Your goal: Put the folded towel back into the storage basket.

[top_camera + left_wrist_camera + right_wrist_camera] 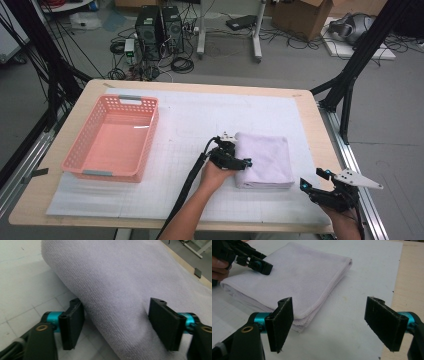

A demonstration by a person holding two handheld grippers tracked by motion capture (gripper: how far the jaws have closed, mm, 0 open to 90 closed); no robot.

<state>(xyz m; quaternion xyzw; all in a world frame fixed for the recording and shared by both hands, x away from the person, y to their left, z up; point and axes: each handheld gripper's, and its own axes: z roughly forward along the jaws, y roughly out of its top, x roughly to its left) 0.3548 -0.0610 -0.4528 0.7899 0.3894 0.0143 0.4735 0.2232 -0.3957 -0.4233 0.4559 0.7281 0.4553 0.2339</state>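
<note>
The right tool [314,186] is nearest, low at the right edge of the desk [310,107]. Its two jaws stand wide apart with nothing between them. It sits on the white mat [190,125], close to the near right corner of the folded towel [265,159] but not touching it.

A little farther in, the left tool [239,161] is at the left edge of the towel. One jaw is on top of the cloth and the other is down by the rounded fold. The soft fold bulges between the jaws, yet there is a gap at the side, so the pads do not squeeze it. These jaws are quite far open.

The towel is pale purple and lies flat on the mat, right of the middle of the desk.

Farther left, well apart from the towel, is a pink basket [80,150].
</note>
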